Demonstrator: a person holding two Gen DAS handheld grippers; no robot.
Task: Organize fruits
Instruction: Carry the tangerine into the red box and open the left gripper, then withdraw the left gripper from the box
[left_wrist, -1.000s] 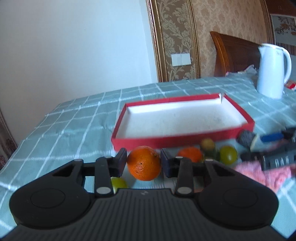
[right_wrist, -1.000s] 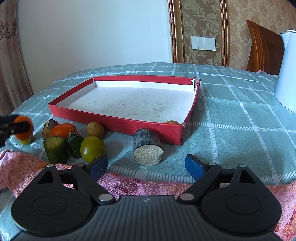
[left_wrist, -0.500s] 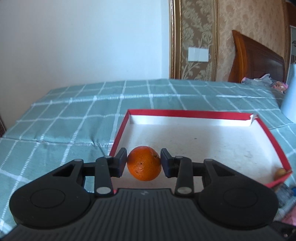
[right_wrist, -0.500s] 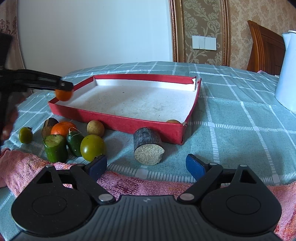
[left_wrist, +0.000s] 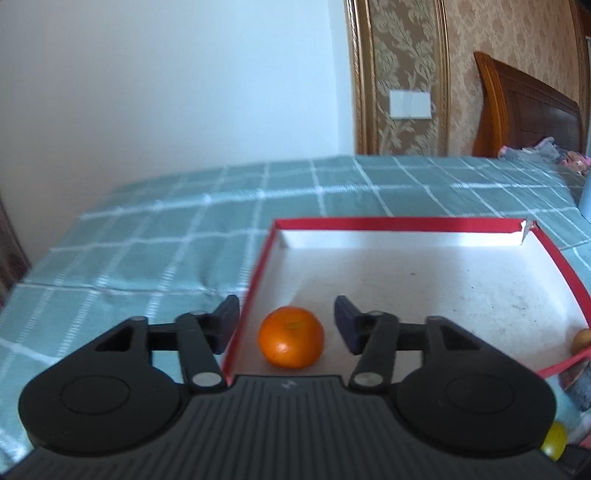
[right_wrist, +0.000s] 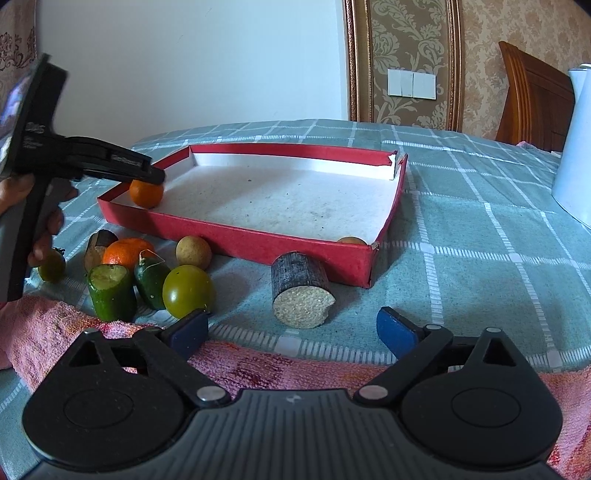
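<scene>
Green checked cloth (right_wrist: 480, 229) covers the bench in front of you, with a white wall behind. Your left hand-held gripper (left_wrist: 286, 325) is opening its jaws; the orange (left_wrist: 291, 337) lies between them with a gap on each side, resting on the white floor of the red tray (left_wrist: 406, 222), in the corner nearest this hand-held gripper. Your right hand-held gripper (right_wrist: 291, 330) stands wide with nothing between its jaws, and they are opening a little more. Just ahead of it lies a cut log piece (right_wrist: 301, 284); to its left sit a green tomato (right_wrist: 188, 291), cucumber pieces (right_wrist: 112, 291) and a second orange (right_wrist: 127, 251). Under it lies a pink towel (right_wrist: 258, 365).
</scene>
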